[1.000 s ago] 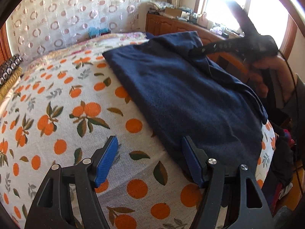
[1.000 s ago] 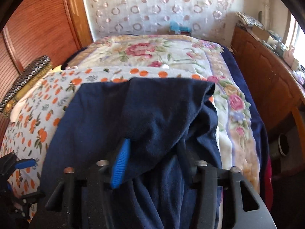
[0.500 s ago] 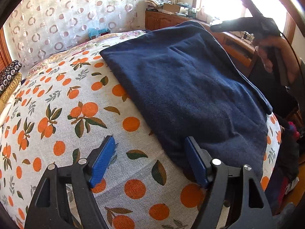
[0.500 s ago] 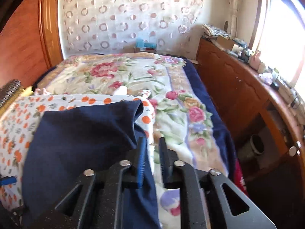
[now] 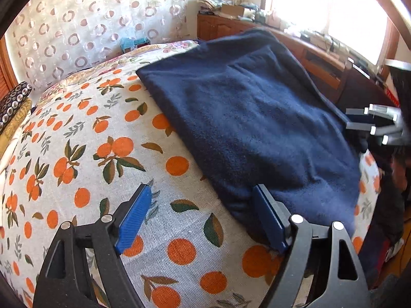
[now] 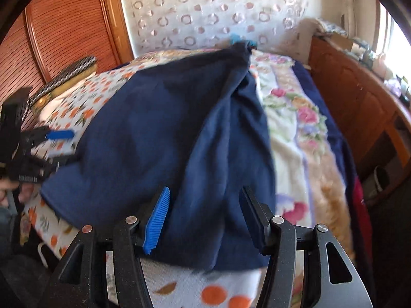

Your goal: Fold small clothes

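A dark navy garment [image 5: 251, 118] lies spread on a white bed sheet printed with oranges [image 5: 84, 154]. My left gripper [image 5: 203, 218] is open and low over the sheet, its right finger at the garment's near corner. In the right wrist view the same garment [image 6: 179, 138] lies with a creased fold along its right side. My right gripper [image 6: 205, 218] is open, its jaws straddling the garment's near edge. The left gripper shows at that view's left edge [image 6: 48, 146], and the right gripper shows at the left wrist view's right edge [image 5: 370, 125].
A floral blanket [image 6: 295, 128] covers the bed right of the garment. A wooden cabinet [image 6: 359, 97] with clutter runs along the window side. A patterned curtain [image 5: 90, 25] hangs behind the bed. A studded cushion [image 5: 12, 102] lies at the far left.
My right gripper was shut and raised half a second ago; now it is open and low at the garment's near edge. The left gripper has hardly moved.
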The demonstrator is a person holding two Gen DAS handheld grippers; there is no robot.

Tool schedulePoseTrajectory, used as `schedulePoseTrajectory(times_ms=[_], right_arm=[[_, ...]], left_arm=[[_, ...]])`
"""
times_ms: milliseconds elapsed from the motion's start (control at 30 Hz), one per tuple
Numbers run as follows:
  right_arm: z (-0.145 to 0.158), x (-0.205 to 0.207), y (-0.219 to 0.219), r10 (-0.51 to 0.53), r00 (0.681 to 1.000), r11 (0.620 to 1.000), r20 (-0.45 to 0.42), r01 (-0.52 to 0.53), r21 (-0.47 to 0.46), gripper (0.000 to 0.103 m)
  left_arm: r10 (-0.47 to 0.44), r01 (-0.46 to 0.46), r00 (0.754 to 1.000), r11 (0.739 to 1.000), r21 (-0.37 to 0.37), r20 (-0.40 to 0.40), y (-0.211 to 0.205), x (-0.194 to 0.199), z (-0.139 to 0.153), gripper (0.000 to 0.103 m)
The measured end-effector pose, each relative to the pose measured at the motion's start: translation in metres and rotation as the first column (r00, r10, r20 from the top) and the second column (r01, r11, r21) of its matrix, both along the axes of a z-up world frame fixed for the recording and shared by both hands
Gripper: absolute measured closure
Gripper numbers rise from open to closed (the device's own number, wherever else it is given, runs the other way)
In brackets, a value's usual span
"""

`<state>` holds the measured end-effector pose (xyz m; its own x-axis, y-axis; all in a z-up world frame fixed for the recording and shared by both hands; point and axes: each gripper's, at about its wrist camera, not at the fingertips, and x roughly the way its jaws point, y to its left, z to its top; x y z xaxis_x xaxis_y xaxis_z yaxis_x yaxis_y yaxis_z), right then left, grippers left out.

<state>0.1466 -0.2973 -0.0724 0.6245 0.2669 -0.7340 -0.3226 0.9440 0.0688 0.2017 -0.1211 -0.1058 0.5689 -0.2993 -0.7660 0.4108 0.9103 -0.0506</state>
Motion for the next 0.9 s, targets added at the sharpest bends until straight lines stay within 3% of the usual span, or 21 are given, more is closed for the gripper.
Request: schedulePoseTrajectory(times_ms=[133, 233, 333, 533, 600, 667, 733, 800, 900], right_arm=[[-0.003, -0.002, -0.012, 0.015, 1.000, 1.000, 0.015, -0.015, -0.002, 0.045], [0.004, -0.006, -0.025, -0.037, 0.998, 0.999, 0.047, 0.038, -0.022, 0.098], [0.009, -0.015, -0.051, -0.137, 0.989, 0.991, 0.065, 0.137, -0.002, 0.098], [-0.005, -0.024, -0.074, -0.186, 0.982, 0.980, 0.031, 0.183, 0.081, 0.098], [-0.008, -0.017, -0.072, -0.189, 0.981, 0.978, 0.035, 0.185, 0.100, 0.088], [-0.010, -0.011, -0.071, -0.188, 0.981, 0.975, 0.048, 0.181, 0.128, 0.053], [-0.016, -0.011, -0.071, -0.190, 0.981, 0.971, 0.044, 0.182, 0.153, 0.035], [-0.023, -0.009, -0.071, -0.180, 0.983, 0.970, 0.025, 0.173, 0.171, 0.035], [-0.026, -0.008, -0.074, -0.172, 0.985, 0.962, 0.000, 0.168, 0.217, 0.035]], left_arm=[[-0.024, 0.025, 0.997, 1.000, -0.010, 0.070, -0.009, -0.018, 0.020, 0.021], [-0.050, 0.052, 0.995, 0.998, -0.031, 0.084, -0.018, -0.032, 0.030, 0.021], [-0.068, 0.070, 0.996, 0.996, -0.049, 0.050, -0.023, -0.038, 0.025, 0.021], [-0.069, 0.069, 0.998, 0.997, -0.037, -0.011, -0.031, -0.042, 0.003, 0.021], [-0.060, 0.058, 0.998, 0.997, -0.060, -0.028, -0.028, -0.043, 0.000, 0.021], [-0.058, 0.054, 0.997, 0.995, -0.080, -0.043, -0.027, -0.045, -0.003, 0.021], [-0.049, 0.045, 0.998, 0.995, -0.094, -0.042, -0.024, -0.051, -0.003, 0.021], [-0.042, 0.036, 0.998, 0.993, -0.113, -0.043, -0.021, -0.054, -0.003, 0.022], [-0.021, 0.015, 0.999, 0.991, -0.133, -0.042, -0.019, -0.061, -0.002, 0.032]])
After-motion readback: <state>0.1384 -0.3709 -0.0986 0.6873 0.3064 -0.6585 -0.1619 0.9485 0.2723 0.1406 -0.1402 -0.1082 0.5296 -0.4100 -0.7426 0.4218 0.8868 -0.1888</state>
